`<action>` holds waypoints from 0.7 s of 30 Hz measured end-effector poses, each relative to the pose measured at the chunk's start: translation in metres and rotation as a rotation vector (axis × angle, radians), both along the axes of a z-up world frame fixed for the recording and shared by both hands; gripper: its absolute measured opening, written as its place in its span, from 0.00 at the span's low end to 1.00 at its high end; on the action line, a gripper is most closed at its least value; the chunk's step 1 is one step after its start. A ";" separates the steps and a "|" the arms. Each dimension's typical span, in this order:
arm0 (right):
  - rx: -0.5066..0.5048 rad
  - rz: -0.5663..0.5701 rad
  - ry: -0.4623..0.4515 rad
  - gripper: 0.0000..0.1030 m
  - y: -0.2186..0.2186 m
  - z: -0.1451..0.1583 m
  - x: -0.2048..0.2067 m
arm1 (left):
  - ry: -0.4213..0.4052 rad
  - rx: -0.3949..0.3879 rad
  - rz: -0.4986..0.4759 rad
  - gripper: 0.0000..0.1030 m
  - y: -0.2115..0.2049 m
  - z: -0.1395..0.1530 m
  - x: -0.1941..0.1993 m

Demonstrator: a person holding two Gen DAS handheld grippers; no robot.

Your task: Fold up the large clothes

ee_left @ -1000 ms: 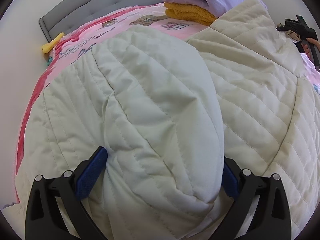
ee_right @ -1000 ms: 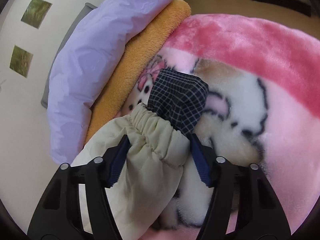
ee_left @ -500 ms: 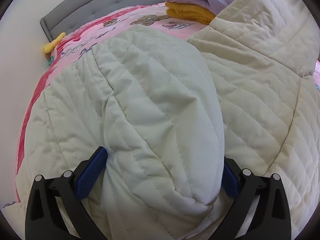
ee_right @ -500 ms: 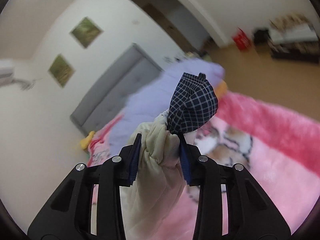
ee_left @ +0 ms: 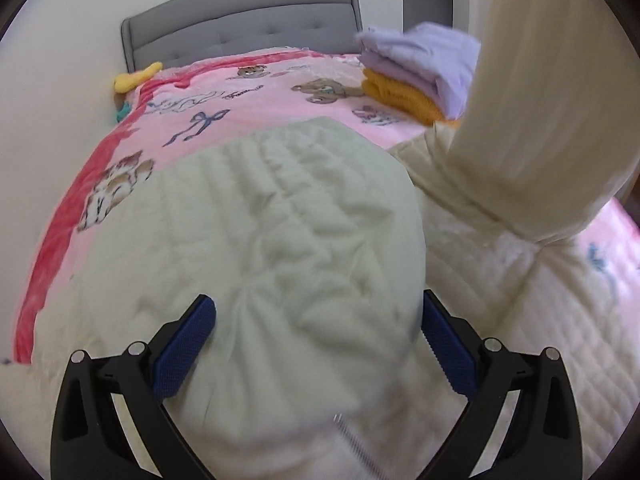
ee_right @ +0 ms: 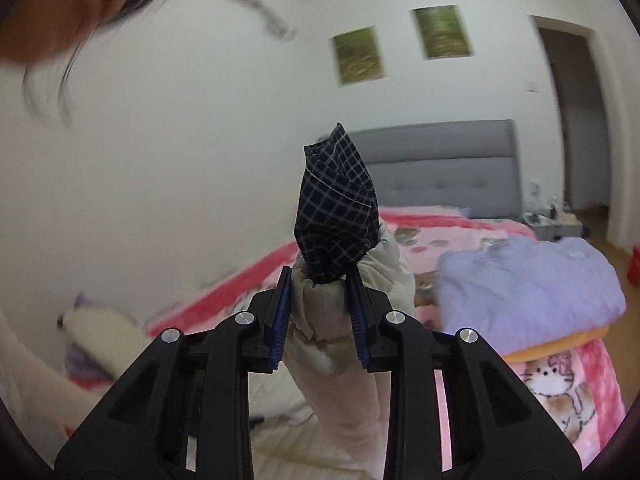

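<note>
A cream quilted jacket (ee_left: 280, 208) lies spread on the pink blanket (ee_left: 240, 92) of a bed. My left gripper (ee_left: 316, 300) has its blue pads on either side of a wide bulge of the jacket's body, and the fabric gathers in creases at the pads. My right gripper (ee_right: 319, 270) holds the sleeve cuff (ee_right: 328, 320) in the air, its jaws closing on it. A dark checked lining (ee_right: 336, 208) sticks up out of the cuff. In the left wrist view the raised sleeve (ee_left: 532, 100) hangs as a tall column at the right.
A grey headboard (ee_left: 248, 28) stands at the far end. Folded lilac bedding (ee_left: 424, 60) sits on an orange blanket (ee_left: 400, 94) at the far right of the bed. A yellow toy (ee_left: 136, 76) lies by the wall. A person's head (ee_right: 60, 8) fills the upper left corner.
The right gripper has squeezed the cuff, lifted it high off the blanket and rolled upright. The sleeve now stands up in the left view. The left gripper has risen slightly with the jacket.
</note>
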State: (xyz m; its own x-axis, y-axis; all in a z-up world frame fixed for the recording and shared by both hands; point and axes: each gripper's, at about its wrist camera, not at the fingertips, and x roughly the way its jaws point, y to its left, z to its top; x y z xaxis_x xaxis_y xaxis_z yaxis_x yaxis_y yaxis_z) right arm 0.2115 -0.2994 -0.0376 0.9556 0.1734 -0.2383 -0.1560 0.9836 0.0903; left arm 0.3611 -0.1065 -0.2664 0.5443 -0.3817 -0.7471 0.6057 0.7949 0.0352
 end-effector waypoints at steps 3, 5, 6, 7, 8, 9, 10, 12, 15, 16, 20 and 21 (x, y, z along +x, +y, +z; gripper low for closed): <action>-0.128 0.060 0.059 0.25 0.061 -0.028 0.003 | 0.078 -0.028 -0.058 0.96 0.031 0.008 -0.008; -0.226 0.104 0.082 0.25 0.105 -0.050 -0.001 | 0.089 -0.023 -0.077 0.96 0.051 0.012 -0.016; -0.253 0.138 0.107 0.25 0.124 -0.062 0.000 | 0.095 -0.013 -0.084 0.96 0.063 0.013 -0.020; -0.304 0.169 0.126 0.25 0.144 -0.080 0.000 | 0.099 -0.004 -0.089 0.96 0.071 0.013 -0.022; -0.386 0.202 0.140 0.25 0.165 -0.099 -0.002 | 0.097 0.022 -0.087 0.96 0.083 0.012 -0.026; -0.435 0.228 0.154 0.25 0.178 -0.111 0.001 | 0.100 0.050 -0.081 0.96 0.095 0.010 -0.029; -0.460 0.266 0.199 0.25 0.193 -0.132 0.002 | 0.107 0.067 -0.079 0.96 0.104 0.008 -0.030; -0.442 0.328 0.265 0.25 0.210 -0.157 0.001 | 0.125 0.141 -0.062 0.96 0.132 -0.002 -0.035; -0.521 0.387 0.340 0.25 0.235 -0.192 -0.006 | 0.155 0.211 -0.038 0.96 0.166 -0.010 -0.040; -0.551 0.403 0.359 0.25 0.240 -0.203 -0.010 | 0.174 0.224 -0.032 0.96 0.177 -0.013 -0.042; -0.638 0.465 0.450 0.25 0.252 -0.245 -0.020 | 0.235 0.199 -0.039 0.95 0.197 -0.007 -0.049; -0.648 0.478 0.464 0.25 0.257 -0.249 -0.020 | 0.251 0.173 -0.058 0.95 0.195 -0.002 -0.051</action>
State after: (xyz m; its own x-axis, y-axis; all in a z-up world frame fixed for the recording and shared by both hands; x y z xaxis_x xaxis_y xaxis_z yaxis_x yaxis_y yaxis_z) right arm 0.1916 -0.0421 -0.2868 0.6016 0.2241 -0.7667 -0.6439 0.7041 -0.2994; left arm 0.3100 0.0885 -0.2688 0.3156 -0.2618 -0.9121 0.6565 0.7542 0.0107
